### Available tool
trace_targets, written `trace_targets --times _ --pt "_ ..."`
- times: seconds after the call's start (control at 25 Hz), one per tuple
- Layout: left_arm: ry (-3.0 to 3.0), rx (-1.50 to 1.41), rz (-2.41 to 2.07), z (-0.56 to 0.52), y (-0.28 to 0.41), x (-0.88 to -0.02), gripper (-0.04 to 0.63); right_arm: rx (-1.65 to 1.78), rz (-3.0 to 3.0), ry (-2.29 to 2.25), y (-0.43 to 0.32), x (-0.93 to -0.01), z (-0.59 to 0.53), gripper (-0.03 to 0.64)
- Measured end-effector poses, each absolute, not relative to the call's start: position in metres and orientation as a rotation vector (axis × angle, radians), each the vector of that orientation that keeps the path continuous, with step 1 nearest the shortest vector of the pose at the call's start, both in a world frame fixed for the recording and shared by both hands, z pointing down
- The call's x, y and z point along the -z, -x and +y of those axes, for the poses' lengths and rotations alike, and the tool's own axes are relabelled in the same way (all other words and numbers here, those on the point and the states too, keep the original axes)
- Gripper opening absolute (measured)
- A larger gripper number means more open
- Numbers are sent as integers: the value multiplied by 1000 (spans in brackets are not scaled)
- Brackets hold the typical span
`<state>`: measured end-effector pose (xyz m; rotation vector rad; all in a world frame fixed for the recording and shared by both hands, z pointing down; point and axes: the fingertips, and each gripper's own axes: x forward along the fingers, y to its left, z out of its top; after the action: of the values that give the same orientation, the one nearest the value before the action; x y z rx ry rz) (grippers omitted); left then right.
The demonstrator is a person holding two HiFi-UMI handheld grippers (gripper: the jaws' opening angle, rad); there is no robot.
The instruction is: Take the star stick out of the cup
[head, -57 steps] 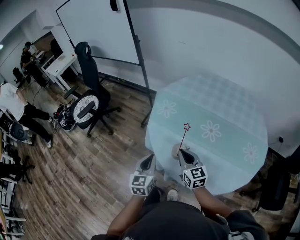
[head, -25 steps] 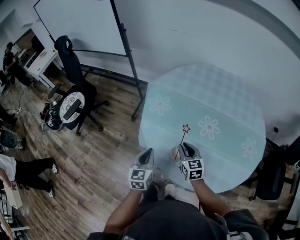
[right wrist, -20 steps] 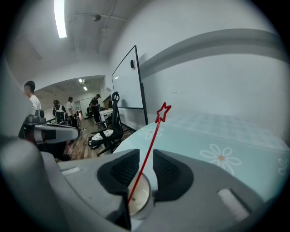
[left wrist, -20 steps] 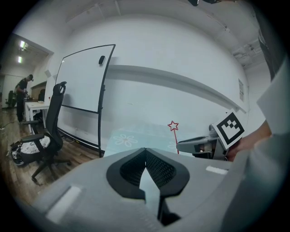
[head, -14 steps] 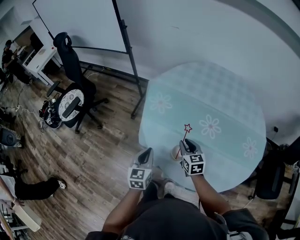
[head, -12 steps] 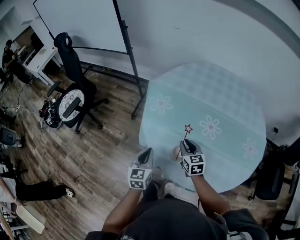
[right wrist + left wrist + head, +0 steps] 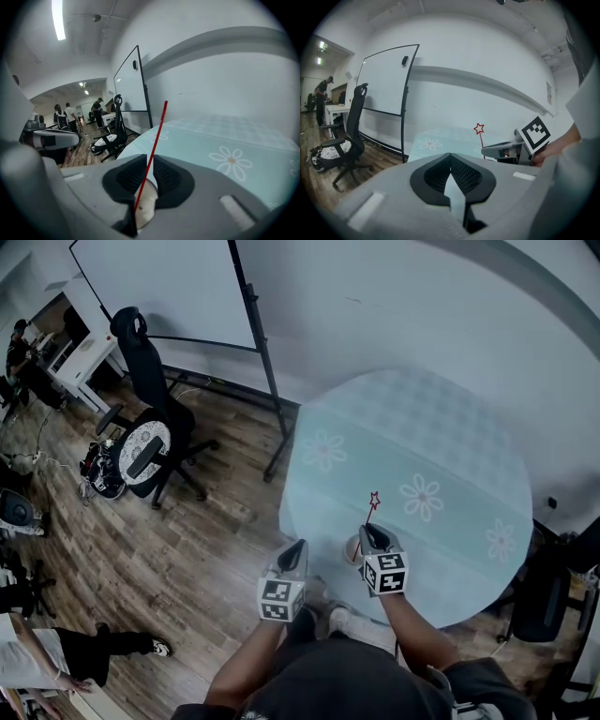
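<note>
**Stick in the jaws, cup unheld**

Star head reads narrower than half a second back, as if turned edge-on. Both grippers have hardly shifted.

Head view: right gripper (image 7: 371, 536) sits over the pale round cup (image 7: 352, 546), near the close edge of the round table with its mint flower-print cloth (image 7: 441, 427). Thin red star stick (image 7: 369, 516) rises from the cup, leaning away. Left gripper (image 7: 296, 550) hangs off the table edge, over wood floor.

Left gripper view: jaws pressed together, nothing between them.

Right gripper view: jaws drawn to a slim slot around the star stick (image 7: 154, 140). Likely pinching, though contact on both pads isn't certain. Cup (image 7: 146, 206) below holds only the stick's foot.

Risks: nothing steadies the cup, so a slanted pull could drag it or tip it off the near edge. A weak pinch would let the stick slide back in.
</note>
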<state>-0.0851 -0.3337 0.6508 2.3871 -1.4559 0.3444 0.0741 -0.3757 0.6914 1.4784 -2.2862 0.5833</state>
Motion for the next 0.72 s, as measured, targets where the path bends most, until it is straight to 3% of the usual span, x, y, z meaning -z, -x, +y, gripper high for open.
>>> trace_targets --times 0.72 --pt "-2415 -325 -1498 -336 89 -626 5 -458 -2399 -1533 -67 -638 -374 21"
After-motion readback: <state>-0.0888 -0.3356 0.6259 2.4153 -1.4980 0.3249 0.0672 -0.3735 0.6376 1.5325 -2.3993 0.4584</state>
